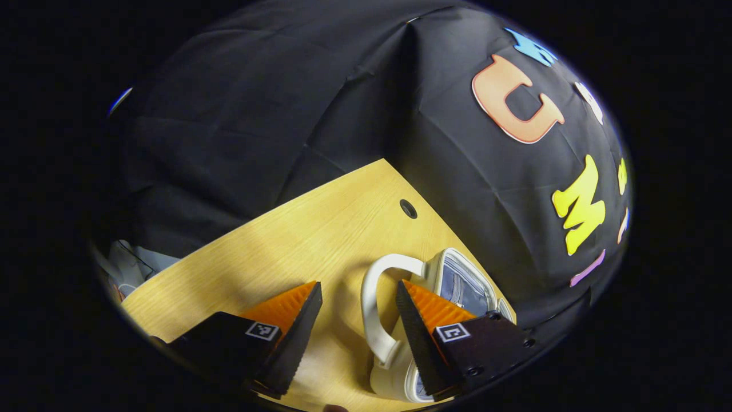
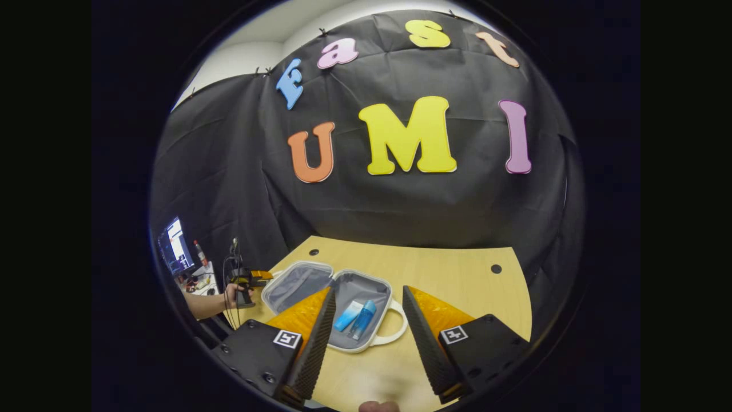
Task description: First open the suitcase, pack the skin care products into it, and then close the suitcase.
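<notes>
**Suitcase open and packed, lid yet to close**

The right tongs (image 2: 366,332) hang spread and empty above the worktop (image 2: 457,274). Just beyond lies the suitcase (image 2: 320,286), opened flat, with 2 blue skin care products (image 2: 357,316) in its handle-side half. The left tongs (image 1: 357,326), also spread, hover by a suitcase handle (image 1: 372,303). Opening and packing look done; closing remains.

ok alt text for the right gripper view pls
An open suitcase lies on a wooden table with two blue skin care products in its right half. The right gripper hovers open in front of it, and at far left a hand holds the left gripper by the lid.
</notes>
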`<act>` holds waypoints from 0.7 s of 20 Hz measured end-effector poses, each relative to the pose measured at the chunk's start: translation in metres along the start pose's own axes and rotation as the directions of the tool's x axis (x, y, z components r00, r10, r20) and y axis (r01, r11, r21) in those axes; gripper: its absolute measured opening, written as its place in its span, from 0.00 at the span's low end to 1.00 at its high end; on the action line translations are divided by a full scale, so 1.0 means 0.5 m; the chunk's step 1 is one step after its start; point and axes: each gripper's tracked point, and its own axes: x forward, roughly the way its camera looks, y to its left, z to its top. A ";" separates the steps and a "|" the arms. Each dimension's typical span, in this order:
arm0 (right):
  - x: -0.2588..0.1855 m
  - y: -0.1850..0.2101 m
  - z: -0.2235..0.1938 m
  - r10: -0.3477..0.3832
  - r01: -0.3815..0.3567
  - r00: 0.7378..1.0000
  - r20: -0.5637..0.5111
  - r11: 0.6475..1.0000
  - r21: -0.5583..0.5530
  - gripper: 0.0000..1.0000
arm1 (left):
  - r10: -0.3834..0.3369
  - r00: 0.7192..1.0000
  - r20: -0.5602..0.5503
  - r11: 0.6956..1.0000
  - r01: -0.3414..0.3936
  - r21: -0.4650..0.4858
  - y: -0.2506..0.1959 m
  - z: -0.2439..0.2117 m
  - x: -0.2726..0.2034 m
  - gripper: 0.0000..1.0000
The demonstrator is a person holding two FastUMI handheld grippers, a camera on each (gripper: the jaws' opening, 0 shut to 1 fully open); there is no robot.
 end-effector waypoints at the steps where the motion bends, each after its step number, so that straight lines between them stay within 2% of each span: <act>1: -0.002 0.000 0.000 -0.005 0.005 1.000 0.001 1.000 0.004 0.70 | 0.010 1.000 -0.026 1.000 -0.010 -0.004 0.001 -0.008 0.007 0.77; 6: -0.026 -0.016 -0.005 -0.037 0.037 0.999 0.010 0.999 0.001 0.70 | 0.055 0.991 -0.119 0.998 -0.054 0.012 -0.006 -0.028 0.036 0.51; 7: -0.032 -0.022 -0.004 -0.046 0.046 0.999 0.016 0.999 0.000 0.70 | 0.060 0.989 -0.132 0.998 -0.060 0.005 -0.009 -0.030 0.038 0.37; 9: -0.042 -0.039 0.004 -0.078 0.078 0.996 0.037 0.997 0.001 0.70 | 0.057 0.994 -0.098 0.998 -0.057 0.002 -0.027 -0.015 0.036 0.20; 11: -0.054 -0.065 0.019 -0.128 0.128 0.989 0.067 0.992 0.011 0.70 | 0.070 0.996 -0.064 0.996 -0.066 0.051 -0.053 0.010 0.018 0.15; 14: -0.082 -0.105 0.040 -0.207 0.204 0.970 0.124 0.978 0.032 0.70 | 0.093 0.995 0.036 0.974 -0.098 0.206 -0.115 0.060 -0.030 0.14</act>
